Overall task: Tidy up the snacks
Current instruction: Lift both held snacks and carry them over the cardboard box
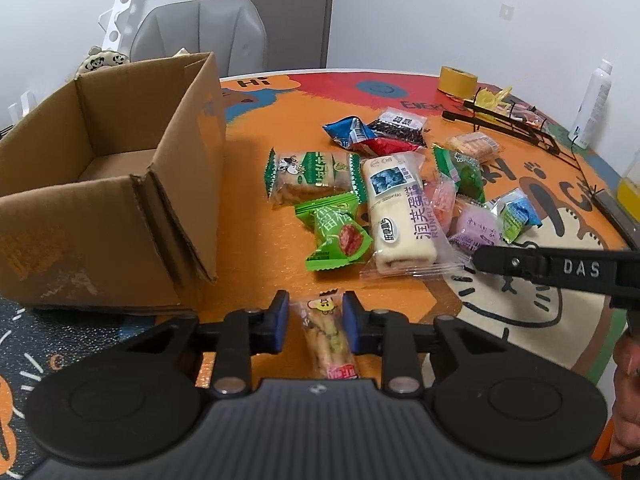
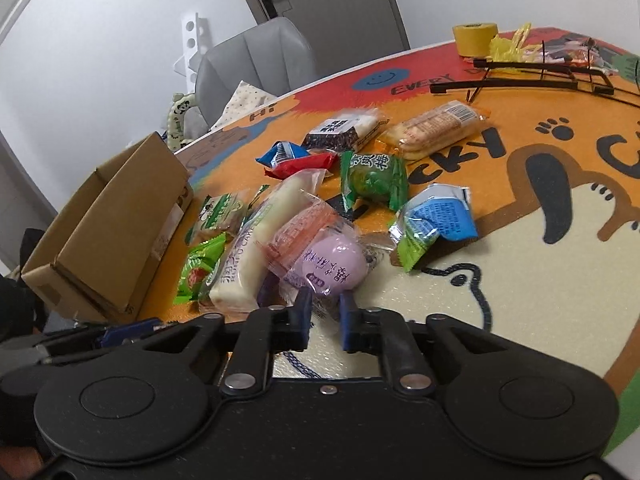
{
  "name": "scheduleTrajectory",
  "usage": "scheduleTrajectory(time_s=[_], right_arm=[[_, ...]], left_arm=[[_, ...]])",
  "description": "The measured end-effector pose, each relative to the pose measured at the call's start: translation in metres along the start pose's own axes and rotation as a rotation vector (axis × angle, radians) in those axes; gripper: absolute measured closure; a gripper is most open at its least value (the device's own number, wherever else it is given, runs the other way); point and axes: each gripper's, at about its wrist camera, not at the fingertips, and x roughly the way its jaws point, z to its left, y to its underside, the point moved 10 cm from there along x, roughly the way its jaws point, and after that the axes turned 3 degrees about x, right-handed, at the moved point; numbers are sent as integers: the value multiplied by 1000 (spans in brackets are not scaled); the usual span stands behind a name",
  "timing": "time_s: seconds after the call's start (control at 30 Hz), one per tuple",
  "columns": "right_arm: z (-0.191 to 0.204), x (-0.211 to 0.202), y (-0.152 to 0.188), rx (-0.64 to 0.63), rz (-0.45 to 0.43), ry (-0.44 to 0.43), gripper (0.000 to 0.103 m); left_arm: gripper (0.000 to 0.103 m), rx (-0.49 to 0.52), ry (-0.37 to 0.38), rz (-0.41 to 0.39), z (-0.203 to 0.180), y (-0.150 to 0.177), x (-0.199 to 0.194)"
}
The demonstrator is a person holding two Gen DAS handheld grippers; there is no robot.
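My left gripper (image 1: 315, 316) is shut on a long clear-wrapped snack stick (image 1: 326, 334), held just above the table near the open cardboard box (image 1: 120, 184). The box looks empty inside. A heap of wrapped snacks lies on the table: a white cake roll (image 1: 400, 216), green packets (image 1: 336, 232), a blue and red packet (image 1: 360, 136). My right gripper (image 2: 325, 312) has its pads closed on the wrapper edge of a purple round snack (image 2: 332, 264) at the near side of the heap. The box also shows in the right wrist view (image 2: 112, 232).
A yellow tape roll (image 1: 457, 80), a black wire rack (image 1: 516, 126) and a white bottle (image 1: 592, 108) stand at the far right of the round table. A grey chair (image 1: 200, 36) stands behind the box. The right gripper's arm (image 1: 560, 268) reaches in from the right.
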Motion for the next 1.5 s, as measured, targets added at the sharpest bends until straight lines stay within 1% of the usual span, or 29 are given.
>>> scheduleTrajectory(time_s=[0.17,0.33,0.37,0.4,0.43,0.47,0.5,0.53,0.6,0.63,0.7,0.8,0.83,0.97,1.07,1.1,1.13,1.17,1.2,1.23,1.33,1.4,1.47,1.5], right_arm=[[-16,-14,1,1,-12,45,101],[-33,-24,6,18,-9,89,101],[-34,-24,7,21,2,100,94],[-35,-25,7,28,7,102,92],[-34,-25,6,31,3,96,79],[-33,-26,4,30,-5,94,59],[-32,-27,3,24,-17,96,50],[-31,-28,1,15,-32,104,39],[-28,-26,-1,-1,-36,113,36],[-26,-25,-1,-2,-31,114,34],[-24,-21,-1,-7,-30,116,30],[-21,-16,-3,-41,-45,175,24],[-19,-14,-4,-47,-49,182,22],[-15,-4,-14,-18,-55,176,22],[-15,3,-22,14,-71,186,20],[-15,6,-24,29,-74,192,19],[-16,9,-25,43,-78,200,19],[-17,13,-27,52,-81,211,19],[-18,16,-27,59,-80,223,19],[-18,19,-26,65,-76,235,19],[-17,25,-25,29,-76,280,19],[-17,24,-23,6,-76,309,24],[-18,22,-22,-13,-74,329,34],[-18,21,-21,-27,-72,335,37]], left_arm=[[76,-1,14,-5,-2,-2,2],[75,3,19,-4,-6,-5,5],[75,1,18,-1,-6,-5,5],[72,-2,13,4,-6,-4,5],[70,-3,12,7,-7,-4,4],[70,-3,11,12,-7,-4,4],[64,1,14,18,-8,-3,3],[57,7,16,22,-9,-2,2],[48,19,6,15,-10,-1,-2],[47,26,1,10,-10,0,-4],[47,43,3,17,-13,1,-5],[47,60,0,8,-14,2,-7],[47,62,-2,11,-14,3,-7],[47,47,8,24,-11,9,-5],[53,61,9,10,-11,9,-6],[58,63,14,5,-11,9,-6],[65,63,14,1,-10,9,-6],[70,63,14,-3,-9,8,-6],[80,60,17,-4,-8,8,-6],[85,54,24,-5,-7,7,-6],[85,44,35,-8,-5,4,-4],[85,43,30,-13,-4,3,-3],[85,37,28,-18,-2,0,-2],[85,37,24,-23,-2,-2,-2]])
